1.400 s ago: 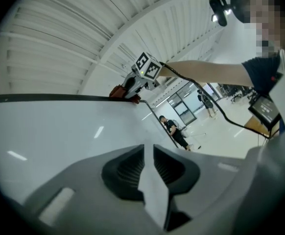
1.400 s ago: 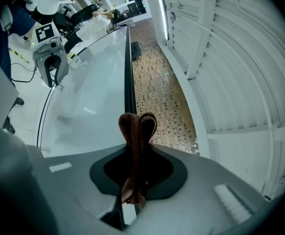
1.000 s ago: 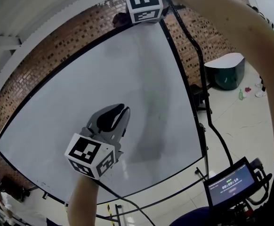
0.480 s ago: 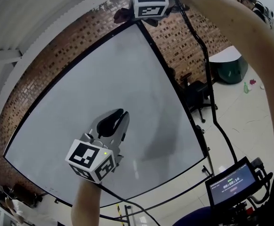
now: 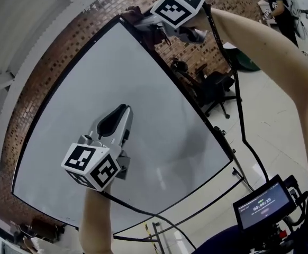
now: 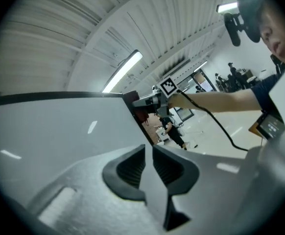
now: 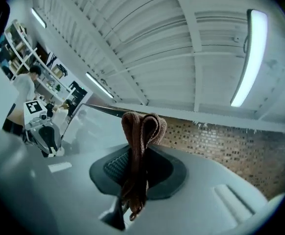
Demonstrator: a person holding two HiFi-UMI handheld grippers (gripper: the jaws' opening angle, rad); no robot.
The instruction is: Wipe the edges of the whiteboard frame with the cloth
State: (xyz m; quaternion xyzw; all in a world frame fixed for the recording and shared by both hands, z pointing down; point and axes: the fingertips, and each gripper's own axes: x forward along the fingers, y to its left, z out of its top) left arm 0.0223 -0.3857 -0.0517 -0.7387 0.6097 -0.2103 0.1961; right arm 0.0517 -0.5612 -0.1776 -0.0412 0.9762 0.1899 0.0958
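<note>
The whiteboard [image 5: 117, 83] fills the head view, with its black frame's top corner [image 5: 123, 19] high in the middle. My right gripper [image 5: 143, 21] is at that corner, shut on a brown cloth [image 5: 135, 16]. In the right gripper view the folded cloth [image 7: 141, 131] sticks up between the pads of the right gripper [image 7: 139, 153], with the frame's edge just behind it. My left gripper [image 5: 121, 112] hovers level in front of the board's middle. Its jaws [image 6: 149, 153] have just been closing; a narrow gap remains with nothing in it.
A brick wall [image 5: 43, 62] stands behind the board. Office chairs [image 5: 209, 86] and a floor cable lie past the board's right edge. A small screen [image 5: 262, 205] sits at the lower right. A person [image 5: 278, 1] stands far off at the top right.
The right gripper has rolled at the board's top corner, still holding the cloth. The left gripper has risen a little, its jaws closer together. The head view has swung.
</note>
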